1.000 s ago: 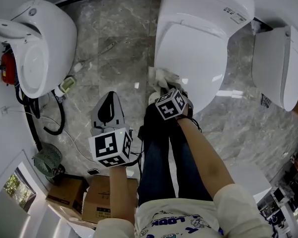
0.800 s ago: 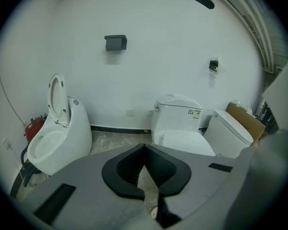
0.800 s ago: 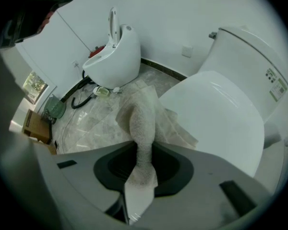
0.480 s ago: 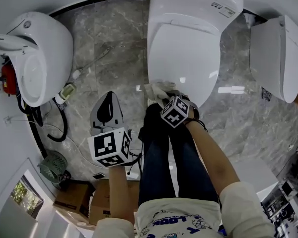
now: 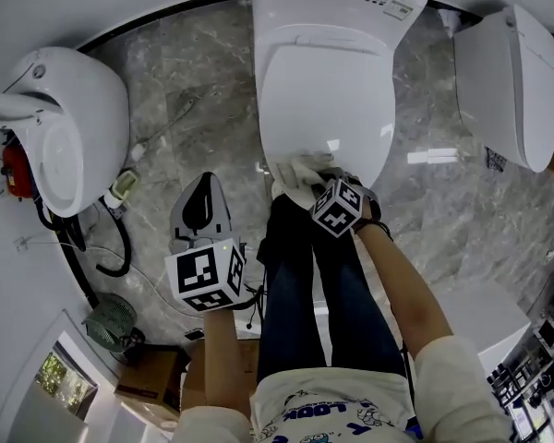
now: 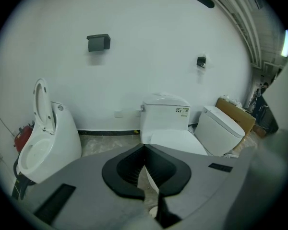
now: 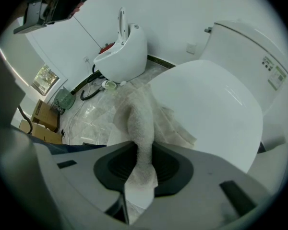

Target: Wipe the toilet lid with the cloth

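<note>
The white toilet's closed lid fills the upper middle of the head view. A pale cloth lies bunched on the lid's near edge, left of centre. My right gripper is shut on the cloth and sits just in front of that edge. In the right gripper view the cloth runs out from between the jaws of the right gripper onto the lid. My left gripper hangs over the floor to the lid's left, shut and holding nothing, aimed at the toilet.
A second toilet with raised seat stands at the left, a third toilet at the right. Hoses, a small fan and cardboard boxes lie at lower left. The person's legs stand before the bowl.
The right gripper has dragged the cloth along the lid's near edge, from its left side toward the middle. The left gripper has stayed put. The head view shifted slightly.
</note>
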### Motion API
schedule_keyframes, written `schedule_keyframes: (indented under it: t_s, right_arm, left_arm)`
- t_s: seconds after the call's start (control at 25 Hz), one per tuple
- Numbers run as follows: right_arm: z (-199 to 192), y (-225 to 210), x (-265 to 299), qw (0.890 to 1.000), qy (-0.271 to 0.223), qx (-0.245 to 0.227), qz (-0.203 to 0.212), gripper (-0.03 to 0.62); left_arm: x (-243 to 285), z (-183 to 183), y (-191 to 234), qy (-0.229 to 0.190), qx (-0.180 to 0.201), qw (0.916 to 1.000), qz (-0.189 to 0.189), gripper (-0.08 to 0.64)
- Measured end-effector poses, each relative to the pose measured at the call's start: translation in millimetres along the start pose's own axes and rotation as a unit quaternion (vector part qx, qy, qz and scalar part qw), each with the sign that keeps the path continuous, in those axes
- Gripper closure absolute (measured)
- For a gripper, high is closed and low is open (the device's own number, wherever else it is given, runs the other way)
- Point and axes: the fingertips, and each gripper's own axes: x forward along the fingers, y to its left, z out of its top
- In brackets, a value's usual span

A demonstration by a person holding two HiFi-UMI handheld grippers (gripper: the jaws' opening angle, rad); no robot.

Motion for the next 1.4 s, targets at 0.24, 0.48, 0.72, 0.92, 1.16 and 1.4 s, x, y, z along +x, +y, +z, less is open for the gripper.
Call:
schedule_keyframes:
  t_s: [0.24, 0.48, 0.72, 0.92, 1.16, 1.4]
  right_arm:
    - [-33, -30, -13, 0.999, 0.0, 0.033, -0.014, 0.511]
    - [-68, -56, -25, 0.996, 0.002, 0.083, -0.031, 0.511]
    - [-108, -78, -33, 0.987, 0.005, 0.152, -0.046, 0.511]
    - [-135, -89, -38, 0.974, 0.003, 0.22, -0.051, 0.509]
    - [-168, -96, -37, 0.952, 0.012, 0.301, -0.059, 0.509]
    - [-208, -96, -42, 0.914, 0.028, 0.401, -0.054, 0.509]
  left_arm:
    - [8, 10, -16, -0.002, 0.013, 0.9999, -0.01, 0.557]
    - [13, 17, -35, -0.002, 0.026, 0.9994, -0.024, 0.557]
    - [18, 19, -57, 0.001, 0.041, 0.9984, -0.038, 0.557]
    - [24, 23, -74, 0.004, 0.054, 0.9972, -0.051, 0.557]
    - [31, 29, -90, 0.002, 0.064, 0.996, -0.062, 0.557]
    - [32, 29, -99, 0.003, 0.07, 0.9953, -0.067, 0.557]
